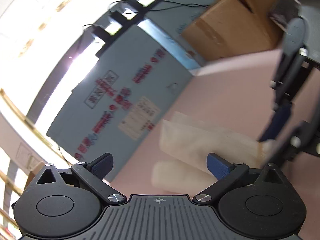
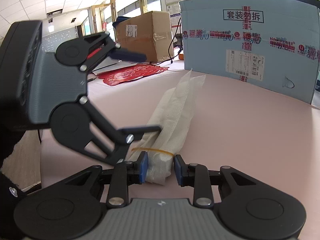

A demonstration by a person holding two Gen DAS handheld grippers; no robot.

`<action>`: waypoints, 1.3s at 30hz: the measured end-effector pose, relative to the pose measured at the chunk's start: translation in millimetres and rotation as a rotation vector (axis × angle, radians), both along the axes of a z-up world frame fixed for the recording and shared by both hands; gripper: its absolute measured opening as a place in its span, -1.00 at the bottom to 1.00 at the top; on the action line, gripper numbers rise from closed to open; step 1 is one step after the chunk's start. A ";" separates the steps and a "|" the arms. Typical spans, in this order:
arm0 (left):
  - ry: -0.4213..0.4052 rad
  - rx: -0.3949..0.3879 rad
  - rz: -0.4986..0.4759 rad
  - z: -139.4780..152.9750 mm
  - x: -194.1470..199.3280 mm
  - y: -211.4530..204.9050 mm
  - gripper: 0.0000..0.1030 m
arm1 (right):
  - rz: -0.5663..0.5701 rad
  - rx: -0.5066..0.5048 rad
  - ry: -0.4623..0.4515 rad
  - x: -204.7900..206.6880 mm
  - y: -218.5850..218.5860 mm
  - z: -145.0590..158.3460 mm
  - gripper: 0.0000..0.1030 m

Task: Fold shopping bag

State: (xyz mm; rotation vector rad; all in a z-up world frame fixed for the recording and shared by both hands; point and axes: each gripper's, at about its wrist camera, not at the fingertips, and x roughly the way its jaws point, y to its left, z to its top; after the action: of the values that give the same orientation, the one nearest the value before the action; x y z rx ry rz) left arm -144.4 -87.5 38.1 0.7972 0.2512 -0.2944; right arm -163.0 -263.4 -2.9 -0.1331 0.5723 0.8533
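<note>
Shopping bag (image 2: 174, 120) lies rolled lengthwise on the pink desk (image 2: 240, 130), bound by a rubber band (image 2: 158, 150). Right gripper (image 2: 161, 167) straddles its near end, jaws not visibly pinching. Left gripper (image 1: 160, 165) hovers with jaws parted and empty. Advised: steady the roll and grip squarely below the band.

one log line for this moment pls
bag: rolled, rubber band near its end, on pink table | right gripper: jaws open, straddling banded end | left gripper: jaws wide open, empty
</note>
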 end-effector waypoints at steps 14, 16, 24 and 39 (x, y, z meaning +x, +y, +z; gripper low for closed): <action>0.181 0.214 -0.279 -14.0 -41.7 -1.1 0.98 | 0.004 0.082 0.105 12.7 -12.2 -4.0 -0.40; 0.194 0.204 -0.262 -15.9 -37.8 -3.3 0.98 | -0.001 0.100 0.128 15.2 -15.3 -5.0 -0.40; 0.238 0.180 -0.197 -14.1 -33.6 -6.5 0.98 | -0.061 0.056 0.103 9.9 -22.1 -3.0 -0.18; 0.243 0.042 -0.185 8.8 28.8 -29.9 1.00 | 0.027 -0.086 -0.090 -21.4 0.0 -3.5 -0.66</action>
State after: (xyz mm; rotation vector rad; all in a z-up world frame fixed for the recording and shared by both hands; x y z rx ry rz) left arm -115.5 -117.4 47.0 0.8280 0.4133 -0.5634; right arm -184.4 -263.4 -6.4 -0.2566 0.5242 0.8446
